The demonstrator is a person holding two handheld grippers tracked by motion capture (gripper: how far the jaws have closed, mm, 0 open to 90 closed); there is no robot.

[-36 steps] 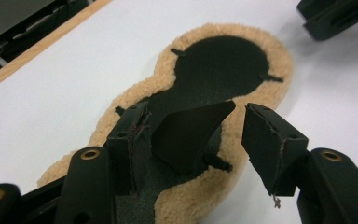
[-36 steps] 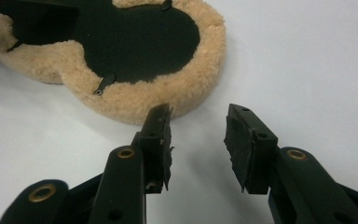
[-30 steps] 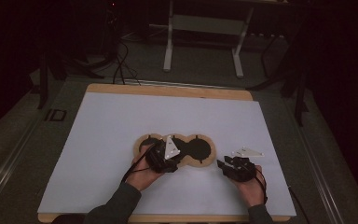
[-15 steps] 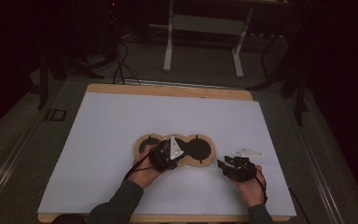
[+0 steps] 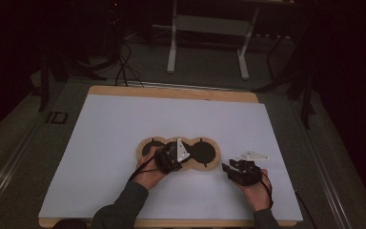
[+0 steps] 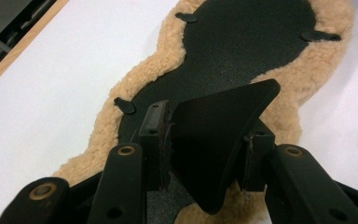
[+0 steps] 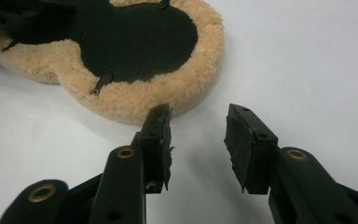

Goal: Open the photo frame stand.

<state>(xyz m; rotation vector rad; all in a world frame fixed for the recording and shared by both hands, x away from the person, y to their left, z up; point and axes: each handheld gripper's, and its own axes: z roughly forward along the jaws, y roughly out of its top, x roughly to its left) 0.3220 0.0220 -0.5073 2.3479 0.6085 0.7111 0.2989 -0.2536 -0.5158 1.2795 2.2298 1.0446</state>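
A black pad with three round lobes and a tan fleece rim (image 5: 202,152) lies flat on the white table cover. My left gripper (image 5: 171,155) rests over its middle lobe. In the left gripper view its jaws have just been closing, and my left gripper (image 6: 207,126) is shut on a stiff black flap (image 6: 223,107) that stands up between the pads above the fleece rim (image 6: 168,42). My right gripper (image 5: 233,169) hovers just right of the pad. In the right gripper view my right gripper (image 7: 198,126) is open with nothing between its fingers, pointing at the end lobe (image 7: 135,37).
The white cover (image 5: 124,124) spreads over a wooden table with its far edge (image 5: 171,91) showing. Small black tabs (image 6: 124,105) stick out along the pad's inner border. Beyond the table stand a metal frame (image 5: 209,28) and cables on the dark floor.
The left gripper has edged slightly to the right over the pad's middle lobe. The right hand has stayed where it was.
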